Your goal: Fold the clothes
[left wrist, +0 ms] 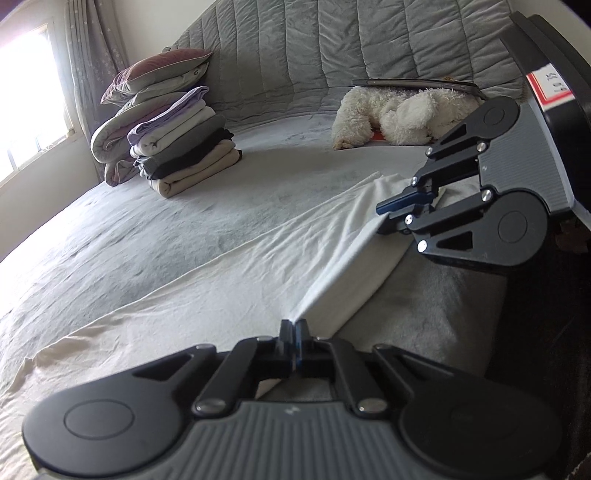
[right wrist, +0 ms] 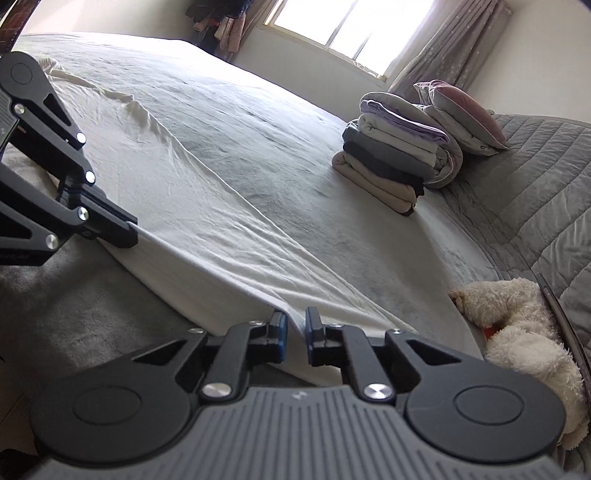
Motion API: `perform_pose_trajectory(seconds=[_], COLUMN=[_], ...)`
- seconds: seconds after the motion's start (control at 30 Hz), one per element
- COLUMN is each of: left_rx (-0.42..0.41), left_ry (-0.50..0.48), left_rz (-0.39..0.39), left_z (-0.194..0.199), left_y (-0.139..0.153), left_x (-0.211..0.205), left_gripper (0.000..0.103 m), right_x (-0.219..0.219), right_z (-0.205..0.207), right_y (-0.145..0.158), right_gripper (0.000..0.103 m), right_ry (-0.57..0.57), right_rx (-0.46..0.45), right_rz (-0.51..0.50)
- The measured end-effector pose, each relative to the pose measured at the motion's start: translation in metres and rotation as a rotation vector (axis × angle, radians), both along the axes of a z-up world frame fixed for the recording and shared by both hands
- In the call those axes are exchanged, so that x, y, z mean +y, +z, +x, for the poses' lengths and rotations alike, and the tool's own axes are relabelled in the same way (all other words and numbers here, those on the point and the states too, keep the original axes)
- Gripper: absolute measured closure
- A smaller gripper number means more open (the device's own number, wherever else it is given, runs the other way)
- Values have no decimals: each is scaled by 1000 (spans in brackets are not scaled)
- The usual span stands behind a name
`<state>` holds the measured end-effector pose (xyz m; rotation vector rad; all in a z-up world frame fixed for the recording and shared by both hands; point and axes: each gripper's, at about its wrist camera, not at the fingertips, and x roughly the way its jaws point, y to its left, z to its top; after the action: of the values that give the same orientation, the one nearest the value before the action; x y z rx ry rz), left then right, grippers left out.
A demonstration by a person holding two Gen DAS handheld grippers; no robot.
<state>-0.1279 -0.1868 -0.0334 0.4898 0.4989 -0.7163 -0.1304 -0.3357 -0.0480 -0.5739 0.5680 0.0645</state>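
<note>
A white garment [left wrist: 221, 266] [right wrist: 207, 221] lies spread flat on the grey bed [left wrist: 110, 221], and its near edge is stretched taut between my two grippers. My left gripper [left wrist: 295, 326] is shut on that edge at the bottom of the left wrist view; it also shows at the left [right wrist: 131, 230] of the right wrist view. My right gripper [right wrist: 296, 325] pinches a bunched fold of the same edge between its blue pads. From the left wrist view the right gripper [left wrist: 382, 219] sits to the right, with the cloth at its tip.
A stack of folded clothes [left wrist: 184, 151] [right wrist: 391, 162] stands on the far side of the bed beside pillows [left wrist: 159, 74]. A white plush toy [left wrist: 402, 114] [right wrist: 517, 321] lies by the quilted grey cover [left wrist: 332, 48]. A bright window [right wrist: 351, 26] is beyond.
</note>
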Motion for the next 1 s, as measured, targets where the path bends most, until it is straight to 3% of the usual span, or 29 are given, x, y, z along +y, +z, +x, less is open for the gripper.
perform_pose_trajectory(seconds=[0.2,0.53,1.0], left_rx=[1,0,59], left_ry=[-2,-24,-40], left_rz=[-2,1,6], left_z=[-1,-5,-3], left_y=[-1,4,-1], left_x=[1,3,5], left_gripper=[102,102,101], right_x=[-11,-16,-19], right_z=[-2,-9,-10], right_y=[-16,-23,-25], right_gripper=[103,103,103], right_ry=[-44,-67,-84], right_rx=[35,46,105], right_rz=[-204,-367,-370])
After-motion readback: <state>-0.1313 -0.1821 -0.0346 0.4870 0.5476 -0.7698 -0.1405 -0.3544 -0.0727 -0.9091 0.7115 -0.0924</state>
